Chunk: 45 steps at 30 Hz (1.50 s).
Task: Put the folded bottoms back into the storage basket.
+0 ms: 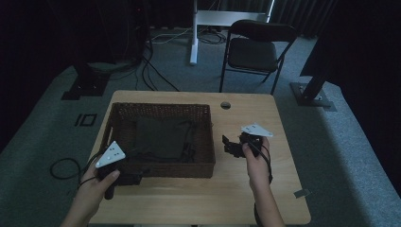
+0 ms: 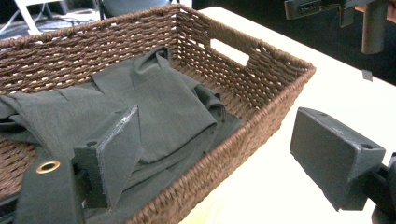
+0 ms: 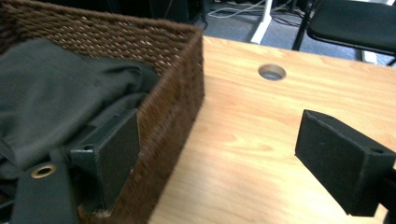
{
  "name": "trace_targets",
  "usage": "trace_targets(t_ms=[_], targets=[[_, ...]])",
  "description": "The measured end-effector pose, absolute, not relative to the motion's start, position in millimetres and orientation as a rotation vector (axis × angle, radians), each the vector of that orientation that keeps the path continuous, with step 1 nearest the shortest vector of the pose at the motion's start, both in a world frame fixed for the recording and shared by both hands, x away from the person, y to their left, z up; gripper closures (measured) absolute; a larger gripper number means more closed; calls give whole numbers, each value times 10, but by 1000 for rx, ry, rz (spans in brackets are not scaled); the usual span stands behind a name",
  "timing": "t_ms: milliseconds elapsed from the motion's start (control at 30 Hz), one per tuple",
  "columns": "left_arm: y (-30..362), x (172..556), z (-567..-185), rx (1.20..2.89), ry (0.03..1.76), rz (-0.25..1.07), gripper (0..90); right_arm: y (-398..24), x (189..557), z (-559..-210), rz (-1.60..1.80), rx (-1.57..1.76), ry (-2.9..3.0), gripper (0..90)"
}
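Because both our left gripper (image 1: 124, 177) and right gripper (image 1: 230, 144) hang with jaws apart and empty astride the wicker basket (image 1: 208, 142) walls, a closing jaw could snag the weave. The dark cloth (image 1: 161, 137) lies crumpled inside the basket, left of centre on the table (image 1: 246, 198); we might tip the basket instead.

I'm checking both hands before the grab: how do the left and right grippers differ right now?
The left gripper sits at the basket's near wall; the right gripper hangs off its right side, over the table. The left points rightward, the right leftward. Both stand open, holding nothing.
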<state>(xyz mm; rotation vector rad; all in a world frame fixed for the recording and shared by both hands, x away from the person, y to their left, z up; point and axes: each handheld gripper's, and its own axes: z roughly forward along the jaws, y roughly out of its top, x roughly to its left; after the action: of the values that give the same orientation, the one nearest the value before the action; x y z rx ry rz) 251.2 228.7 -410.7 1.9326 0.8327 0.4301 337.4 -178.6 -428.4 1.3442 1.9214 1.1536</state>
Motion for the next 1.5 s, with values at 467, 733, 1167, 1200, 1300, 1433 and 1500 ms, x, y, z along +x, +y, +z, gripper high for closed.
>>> trace_targets(t_ms=[467,733,1167,1200,1300,1433,1500], targets=[[2319,2307,-4392,1918,866,427,174,-2143,3192,-4595,1096,1405,1889,137],[2341,2288,-4678,1963,888,416,174,-2332,3116,-4760,1055,1416,1894,137],[2441,2278,-5047,2007,984,434,174,-2560,3057,-5096,968,1506,1882,138],[2459,2275,-5074,1996,1006,433,174,-2582,3052,-5118,961,1516,1879,138],[2506,2276,-5126,1983,1048,452,174,-2654,3037,-5177,934,1534,1872,137],[2585,2277,-5195,1970,1112,478,174,-2755,3015,-5237,907,1572,1849,138],[2619,2272,-5235,1970,1133,482,174,-2801,3004,-5264,894,1584,1839,138]])
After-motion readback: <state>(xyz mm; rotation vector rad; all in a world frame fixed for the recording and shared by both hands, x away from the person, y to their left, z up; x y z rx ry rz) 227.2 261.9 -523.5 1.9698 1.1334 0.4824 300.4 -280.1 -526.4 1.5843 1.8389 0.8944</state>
